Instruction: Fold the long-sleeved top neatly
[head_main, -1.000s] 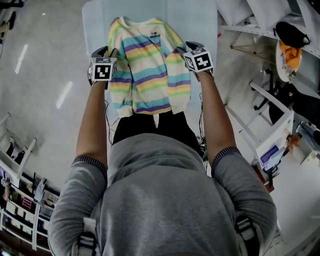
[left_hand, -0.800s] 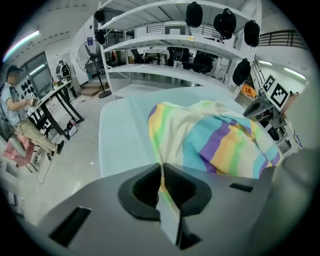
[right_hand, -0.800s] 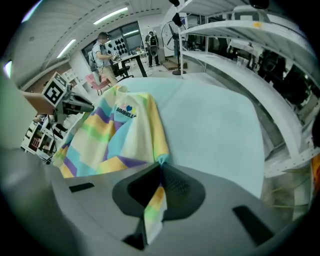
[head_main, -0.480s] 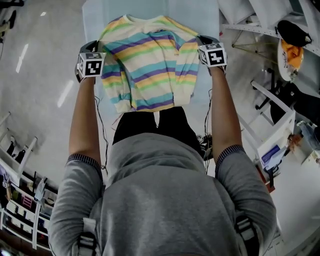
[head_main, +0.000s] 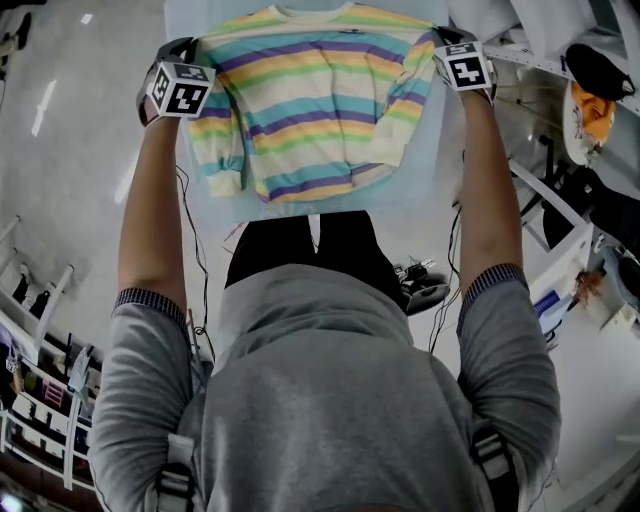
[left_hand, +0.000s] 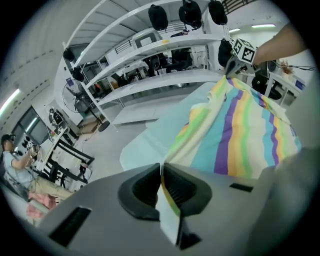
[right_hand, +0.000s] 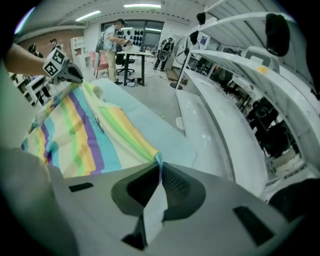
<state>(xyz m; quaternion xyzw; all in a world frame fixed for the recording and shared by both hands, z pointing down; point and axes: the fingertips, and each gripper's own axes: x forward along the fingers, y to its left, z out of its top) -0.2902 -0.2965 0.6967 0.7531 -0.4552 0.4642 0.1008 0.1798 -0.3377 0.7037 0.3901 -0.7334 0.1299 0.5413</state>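
Note:
A long-sleeved top (head_main: 315, 95) with pastel stripes hangs stretched above the light-blue table (head_main: 412, 195); its sleeves droop at both sides. My left gripper (head_main: 192, 52) is shut on the top's left shoulder edge; its jaws have just been closing with fabric between them. In the left gripper view a fold of the top (left_hand: 240, 130) is pinched in the left gripper (left_hand: 161, 172). My right gripper (head_main: 440, 40) is shut on the right shoulder edge, its jaws also just closed on fabric. The right gripper view shows cloth from the top (right_hand: 85, 130) clamped in the right gripper (right_hand: 159, 170).
White racks (head_main: 540, 200) and a black bag (head_main: 585, 70) stand to the right of the table. Cables (head_main: 420, 275) trail near the person's legs. Long white shelves (left_hand: 165, 65) run behind the table. People (right_hand: 112, 37) work at desks far off.
Both grippers have moved apart and away from the body. The top, bunched narrow before, is now pulled out wide between them, lifted off the table's near part.

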